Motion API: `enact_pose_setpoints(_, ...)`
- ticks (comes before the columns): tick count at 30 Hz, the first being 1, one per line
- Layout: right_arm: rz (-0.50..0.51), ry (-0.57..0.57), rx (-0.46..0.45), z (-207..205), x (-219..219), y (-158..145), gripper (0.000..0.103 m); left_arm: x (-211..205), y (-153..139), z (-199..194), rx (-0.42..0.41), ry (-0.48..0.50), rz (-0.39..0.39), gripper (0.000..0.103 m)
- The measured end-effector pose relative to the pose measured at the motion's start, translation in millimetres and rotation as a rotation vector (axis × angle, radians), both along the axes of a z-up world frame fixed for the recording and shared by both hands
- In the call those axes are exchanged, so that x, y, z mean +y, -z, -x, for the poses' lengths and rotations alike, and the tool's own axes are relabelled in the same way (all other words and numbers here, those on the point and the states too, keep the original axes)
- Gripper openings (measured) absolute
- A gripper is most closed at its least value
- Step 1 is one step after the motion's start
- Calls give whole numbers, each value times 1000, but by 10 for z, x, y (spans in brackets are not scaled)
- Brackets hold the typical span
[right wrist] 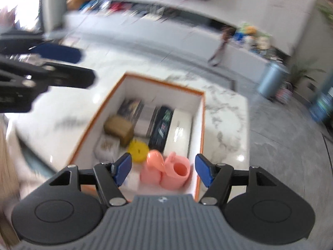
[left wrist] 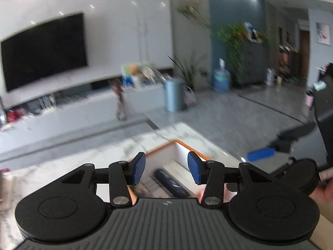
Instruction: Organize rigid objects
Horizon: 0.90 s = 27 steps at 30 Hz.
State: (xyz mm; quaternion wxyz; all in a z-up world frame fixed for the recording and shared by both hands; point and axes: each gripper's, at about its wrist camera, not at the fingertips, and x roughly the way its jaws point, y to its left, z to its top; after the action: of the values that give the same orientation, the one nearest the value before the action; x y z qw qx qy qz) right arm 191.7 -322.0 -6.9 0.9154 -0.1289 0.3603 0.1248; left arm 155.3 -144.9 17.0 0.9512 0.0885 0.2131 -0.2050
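Orange-rimmed box holds the sorted objects

Orange-rimmed box [right wrist: 199, 129], white-walled and rectangular, sits on a glossy marble table [right wrist: 226, 112]. Inside lie a smooth pink cup [right wrist: 177, 171], yellow disc [right wrist: 138, 149], tan block [right wrist: 119, 128] and dark case [right wrist: 162, 127]. Left gripper [left wrist: 166, 167] and right gripper [right wrist: 163, 169] hover above, jaws apart, empty; blurred living room behind

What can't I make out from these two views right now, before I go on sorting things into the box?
- Box, near end: in the right wrist view, the right gripper covers it.
- Most of the box's contents: in the left wrist view, the left gripper blocks all but a dark case.
- Labels on the dark case and white case: blurred.
- Pink cup: its base is hidden.
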Motion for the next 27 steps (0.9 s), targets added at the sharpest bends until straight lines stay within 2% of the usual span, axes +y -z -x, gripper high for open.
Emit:
enact_pose_setpoints(5,-178,148,-52,391,126,-146,71,96,-104,356,-115,-87,-20,55)
enact_pose_setpoints(7,-207,183,-67,546,193,-179,72,108,-80,457,-130,-115,-23,60)
enact_pose_setpoints(9,-208,214,-96,693,276,-206,77,132,-36,546,-141,-144,-22,71)
enact_pose_setpoints(10,-211,223,-112,777,318,-211,79,149,-10,591,-142,-156,-17,71)
enact_pose_setpoints(13,-231,226,-139,1011,412,-232,79,237,61,665,-131,-182,8,74)
enact_pose_setpoints(16,-227,269,-183,1169,472,-203,81,290,149,718,-134,-208,-9,76)
enact_pose_setpoints(18,-218,305,-204,1232,500,-154,81,360,165,768,-141,-232,-19,83)
enact_pose_setpoints(20,-211,331,-211,1258,523,-82,81,405,223,809,-134,-258,-15,86)
enact_pose_setpoints(23,-245,372,-202,1286,522,61,81,469,321,782,-83,-267,-1,88)
enact_pose_setpoints(27,-260,394,-178,1338,558,267,81,490,491,767,-1,-277,-28,88)
